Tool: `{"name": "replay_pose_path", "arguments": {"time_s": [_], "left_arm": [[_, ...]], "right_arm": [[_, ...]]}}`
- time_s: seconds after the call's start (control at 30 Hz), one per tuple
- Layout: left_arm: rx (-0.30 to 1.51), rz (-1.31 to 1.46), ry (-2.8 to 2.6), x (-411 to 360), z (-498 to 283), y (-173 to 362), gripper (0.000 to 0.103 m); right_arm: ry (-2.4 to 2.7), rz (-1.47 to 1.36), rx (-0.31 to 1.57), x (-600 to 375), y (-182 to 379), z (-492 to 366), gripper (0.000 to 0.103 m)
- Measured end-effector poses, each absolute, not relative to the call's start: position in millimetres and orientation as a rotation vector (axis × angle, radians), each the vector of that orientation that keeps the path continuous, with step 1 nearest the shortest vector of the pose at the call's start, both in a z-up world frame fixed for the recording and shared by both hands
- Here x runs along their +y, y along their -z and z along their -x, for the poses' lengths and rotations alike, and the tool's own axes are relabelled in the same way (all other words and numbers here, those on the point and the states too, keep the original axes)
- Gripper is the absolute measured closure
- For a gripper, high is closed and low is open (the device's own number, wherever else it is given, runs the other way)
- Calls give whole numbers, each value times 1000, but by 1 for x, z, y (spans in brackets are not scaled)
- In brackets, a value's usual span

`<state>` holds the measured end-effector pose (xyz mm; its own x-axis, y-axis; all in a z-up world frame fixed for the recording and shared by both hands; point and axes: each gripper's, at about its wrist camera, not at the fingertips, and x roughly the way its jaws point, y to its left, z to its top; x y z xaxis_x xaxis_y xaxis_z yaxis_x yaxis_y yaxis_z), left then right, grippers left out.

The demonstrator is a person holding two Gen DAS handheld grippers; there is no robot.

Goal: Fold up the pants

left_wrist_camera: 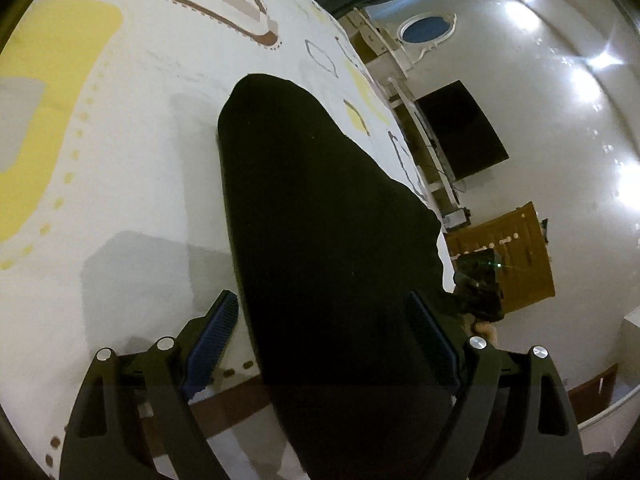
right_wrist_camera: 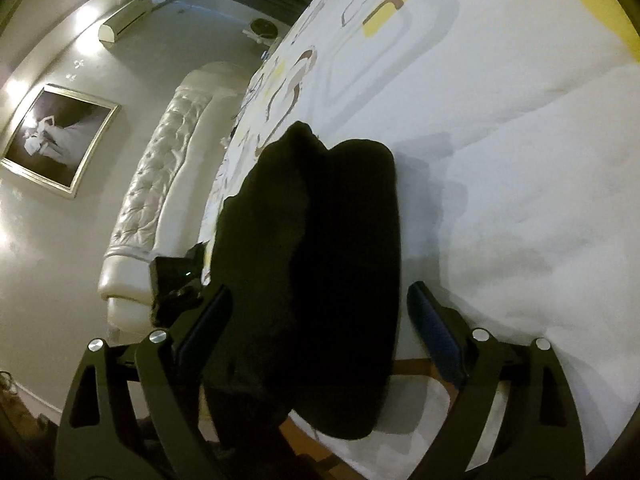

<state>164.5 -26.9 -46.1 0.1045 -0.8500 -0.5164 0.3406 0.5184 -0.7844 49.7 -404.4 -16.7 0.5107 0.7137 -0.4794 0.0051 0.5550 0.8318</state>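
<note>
While spread wide, each tool point(left_wrist_camera: 320, 344) point(right_wrist_camera: 320, 340) astride black pants point(left_wrist_camera: 320, 220) point(right_wrist_camera: 328, 260) on the bedspread point(left_wrist_camera: 140, 160).

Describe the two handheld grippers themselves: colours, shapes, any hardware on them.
The left gripper and right gripper look alike: matte black frames of curved linkage arms with triangular cut-outs, each joined by round silver pivot caps. Their fingers are flat black blades faced with dark blue ribbed pads. No cables, labels or sleeves are visible in either view.
</note>
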Motion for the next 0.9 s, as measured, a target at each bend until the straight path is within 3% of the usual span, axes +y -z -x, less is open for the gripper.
{"name": "replay_pose_path", "arguments": {"time_s": [0.2,0.9], "left_arm": [[1189,577,983,-25,-171,50,19],[1165,543,1005,-45,-167,51,17]], "right_arm": [[-468,-962,934,-436,18,-47,13],[-582,-814,1031,-396,19,-76,13]]}}
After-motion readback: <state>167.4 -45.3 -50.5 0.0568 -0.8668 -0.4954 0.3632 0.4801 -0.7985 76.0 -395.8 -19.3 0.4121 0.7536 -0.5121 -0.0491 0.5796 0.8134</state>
